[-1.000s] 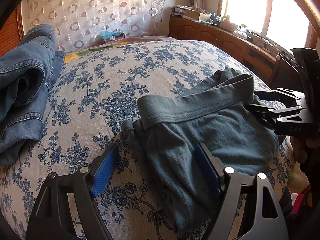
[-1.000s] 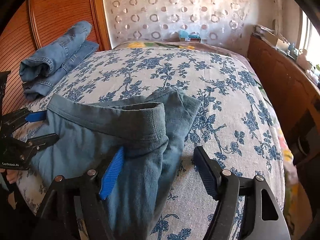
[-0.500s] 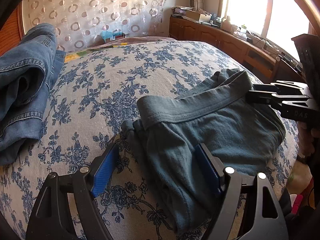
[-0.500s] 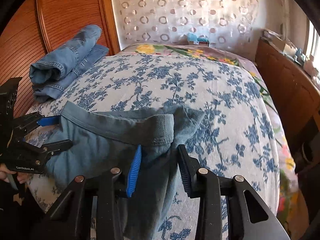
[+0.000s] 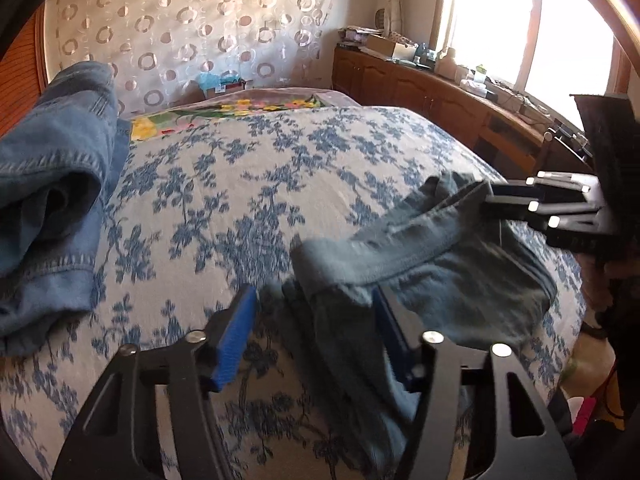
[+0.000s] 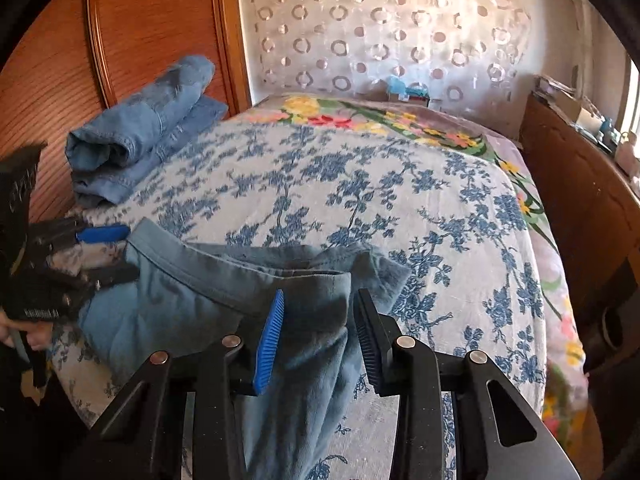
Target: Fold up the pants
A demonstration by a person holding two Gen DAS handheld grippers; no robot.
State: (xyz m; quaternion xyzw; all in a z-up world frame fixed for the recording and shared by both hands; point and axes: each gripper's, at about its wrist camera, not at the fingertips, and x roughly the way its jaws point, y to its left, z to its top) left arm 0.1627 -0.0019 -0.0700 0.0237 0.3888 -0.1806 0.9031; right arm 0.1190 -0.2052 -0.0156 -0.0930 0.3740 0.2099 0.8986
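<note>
Blues on a floral bed

The pants are dusty teal-blue; the bedspread is pale with dark-blue flowers; the folded jeans are faded denim blue; the gripper pads are bright blue on black.

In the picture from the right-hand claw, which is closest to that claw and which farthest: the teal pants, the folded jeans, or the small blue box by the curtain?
From the right gripper:
1. Teal pants: between its fingers, at the bed's near edge.
2. Folded jeans: farther back on the left, by the wooden headboard.
3. Small blue box: farthest, past the bed's far end, against the curtain.
</note>
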